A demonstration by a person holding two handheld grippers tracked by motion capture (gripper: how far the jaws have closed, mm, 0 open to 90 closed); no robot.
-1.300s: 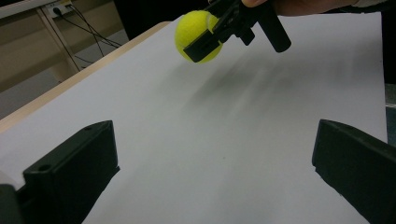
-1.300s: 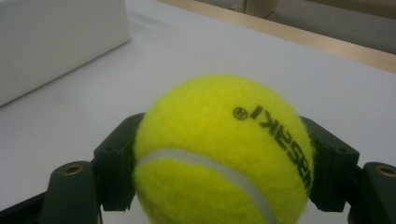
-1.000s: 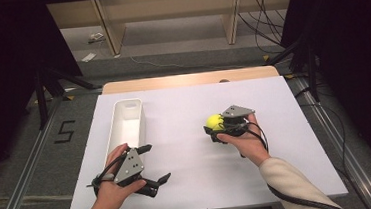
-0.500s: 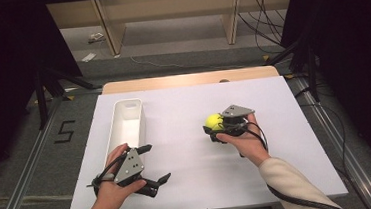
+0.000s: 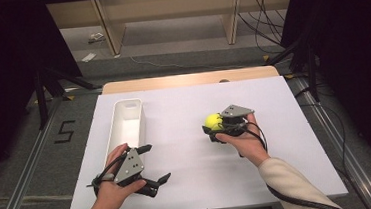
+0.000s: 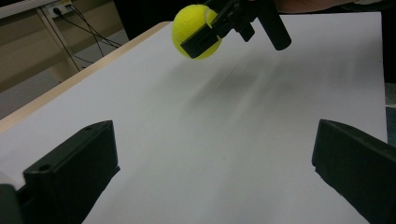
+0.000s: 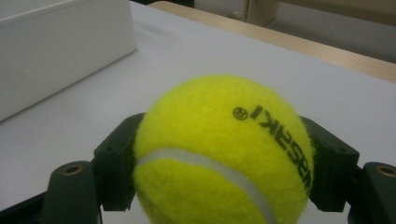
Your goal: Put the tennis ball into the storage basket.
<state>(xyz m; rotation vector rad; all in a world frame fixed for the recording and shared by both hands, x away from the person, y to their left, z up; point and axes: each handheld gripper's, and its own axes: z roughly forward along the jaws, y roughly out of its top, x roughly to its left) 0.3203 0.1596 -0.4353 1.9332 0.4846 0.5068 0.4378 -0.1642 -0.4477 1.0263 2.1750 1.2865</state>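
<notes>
since the right tongs (image 5: 212, 127) already pinch the tennis ball (image 5: 213, 122) on both sides, the step most likely in hand is carrying it to the white bin (image 5: 126, 120); it would go best with the squeeze kept even and the ball lifted above the bin's rim before letting go. the ball sits between the right tongs' jaws, right of the bin and well apart from it, above the desk (image 5: 190, 184). the left tongs (image 5: 153, 167) are spread and empty near the bin's near end.

fuzzy felt tennis ball (image 7: 219, 154); smooth white plastic bin (image 5: 126, 121) — matt.
</notes>
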